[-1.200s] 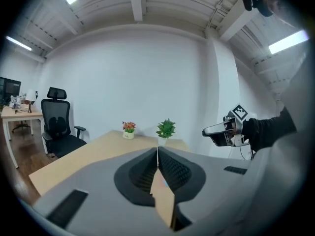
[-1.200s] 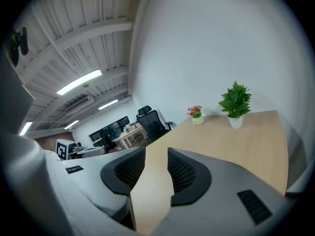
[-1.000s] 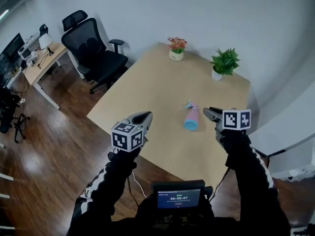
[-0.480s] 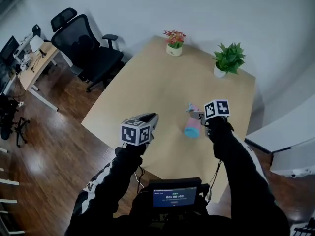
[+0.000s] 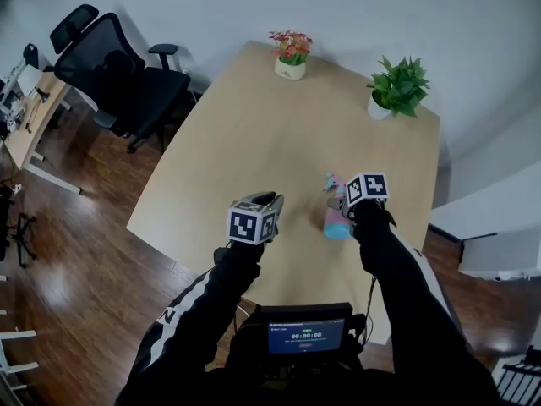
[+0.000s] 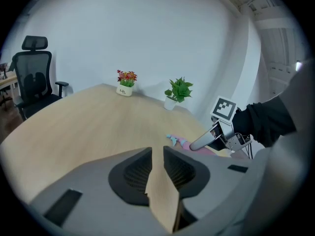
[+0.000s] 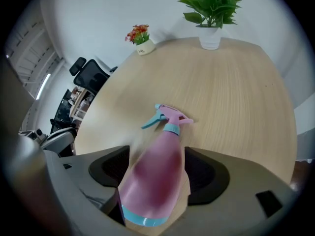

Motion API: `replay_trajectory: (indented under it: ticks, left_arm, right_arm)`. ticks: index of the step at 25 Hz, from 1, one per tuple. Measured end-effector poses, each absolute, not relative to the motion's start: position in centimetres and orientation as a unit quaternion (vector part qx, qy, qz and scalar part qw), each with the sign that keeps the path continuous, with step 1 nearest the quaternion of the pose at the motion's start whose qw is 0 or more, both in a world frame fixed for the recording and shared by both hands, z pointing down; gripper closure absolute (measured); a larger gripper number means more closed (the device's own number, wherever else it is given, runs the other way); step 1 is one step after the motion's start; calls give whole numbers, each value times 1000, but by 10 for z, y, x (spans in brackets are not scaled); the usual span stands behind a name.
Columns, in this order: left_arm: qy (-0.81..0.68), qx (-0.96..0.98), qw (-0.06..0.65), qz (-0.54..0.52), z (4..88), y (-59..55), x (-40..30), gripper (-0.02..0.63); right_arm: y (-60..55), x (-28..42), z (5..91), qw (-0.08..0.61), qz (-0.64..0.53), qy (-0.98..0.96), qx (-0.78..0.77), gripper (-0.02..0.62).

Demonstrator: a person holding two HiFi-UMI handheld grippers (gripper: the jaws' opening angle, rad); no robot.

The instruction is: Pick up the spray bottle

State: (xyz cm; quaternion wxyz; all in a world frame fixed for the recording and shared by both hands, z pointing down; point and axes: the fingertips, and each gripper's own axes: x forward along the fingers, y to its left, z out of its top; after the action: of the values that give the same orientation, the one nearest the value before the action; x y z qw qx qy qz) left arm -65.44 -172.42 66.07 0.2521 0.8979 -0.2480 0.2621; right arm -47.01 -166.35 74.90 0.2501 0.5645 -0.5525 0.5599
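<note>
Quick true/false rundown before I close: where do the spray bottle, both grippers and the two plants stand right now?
1. The spray bottle lies on its side on the table. True.
2. The right gripper has its fingers spread with the bottle's body between them. True.
3. The left gripper holds the bottle. False: nothing is between its fingers.
4. The bottle's trigger end points toward the person. False: it points away; the teal base is nearest.
5. The flower pot and green plant stand at the table's near edge. False: both stand at the far edge.
</note>
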Motion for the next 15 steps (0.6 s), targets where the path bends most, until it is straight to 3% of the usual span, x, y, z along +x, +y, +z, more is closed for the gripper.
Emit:
replay_trajectory:
  ticks: [15]
  left_arm:
    - [-216, 901, 278, 252, 679, -1763, -661, 522]
  right_arm:
    - [-1690, -501, 787, 268, 592, -531, 544, 213]
